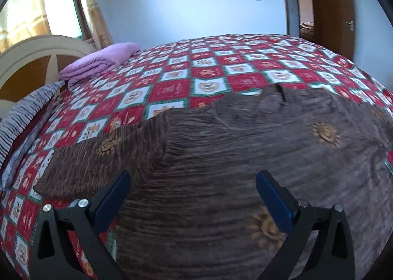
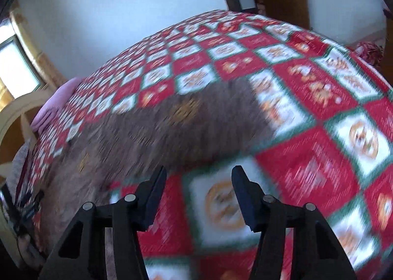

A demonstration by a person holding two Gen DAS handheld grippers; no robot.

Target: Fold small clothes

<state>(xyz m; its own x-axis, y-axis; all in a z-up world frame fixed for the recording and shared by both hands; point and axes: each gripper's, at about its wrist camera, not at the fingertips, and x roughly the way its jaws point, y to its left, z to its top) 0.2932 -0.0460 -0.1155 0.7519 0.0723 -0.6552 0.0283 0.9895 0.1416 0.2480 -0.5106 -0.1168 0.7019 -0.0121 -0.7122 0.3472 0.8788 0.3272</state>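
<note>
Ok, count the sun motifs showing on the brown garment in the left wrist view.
3 on the brown garment: far left, upper right, near right finger. Folds may hide more.

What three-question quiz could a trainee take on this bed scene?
1. True or false: the left tongs hold the brown garment.
2. What colour is the folded blanket near the headboard?
3. Under the right tongs lies: A) brown garment B) checked bedspread C) pillow.

Key: 1 false, both tongs are open and empty; 2 purple; 3 B.
</note>
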